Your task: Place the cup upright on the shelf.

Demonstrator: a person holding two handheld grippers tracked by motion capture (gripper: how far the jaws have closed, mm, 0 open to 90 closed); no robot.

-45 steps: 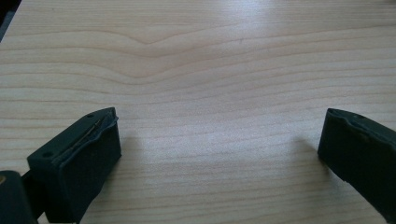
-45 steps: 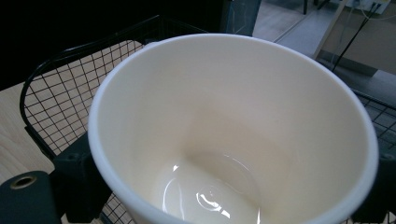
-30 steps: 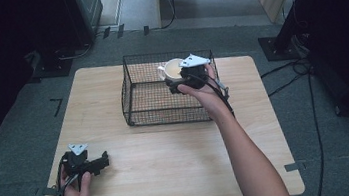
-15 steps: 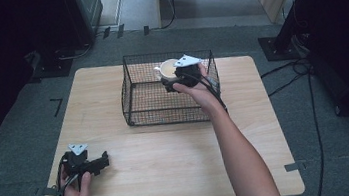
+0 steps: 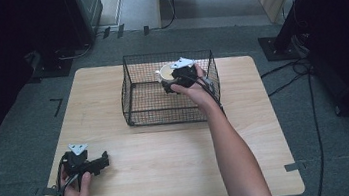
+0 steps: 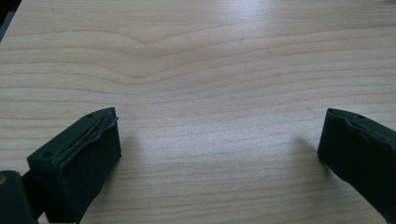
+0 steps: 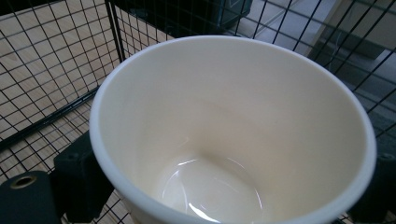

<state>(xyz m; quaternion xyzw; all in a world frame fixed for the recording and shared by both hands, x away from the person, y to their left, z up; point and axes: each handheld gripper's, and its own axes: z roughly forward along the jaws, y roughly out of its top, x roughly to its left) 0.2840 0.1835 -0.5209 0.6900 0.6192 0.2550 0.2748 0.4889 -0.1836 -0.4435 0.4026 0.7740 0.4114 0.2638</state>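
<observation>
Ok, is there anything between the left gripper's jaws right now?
No: in the left gripper view the left gripper has its jaws wide apart with bare wooden table between them.

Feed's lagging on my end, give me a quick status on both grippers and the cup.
Left gripper open, on the table. Right gripper shut on the cream cup, inside the wire basket. Nothing in the way.

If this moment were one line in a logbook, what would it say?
right gripper: shut on cup, inside basket | left gripper: open, nothing held, low over table
</observation>
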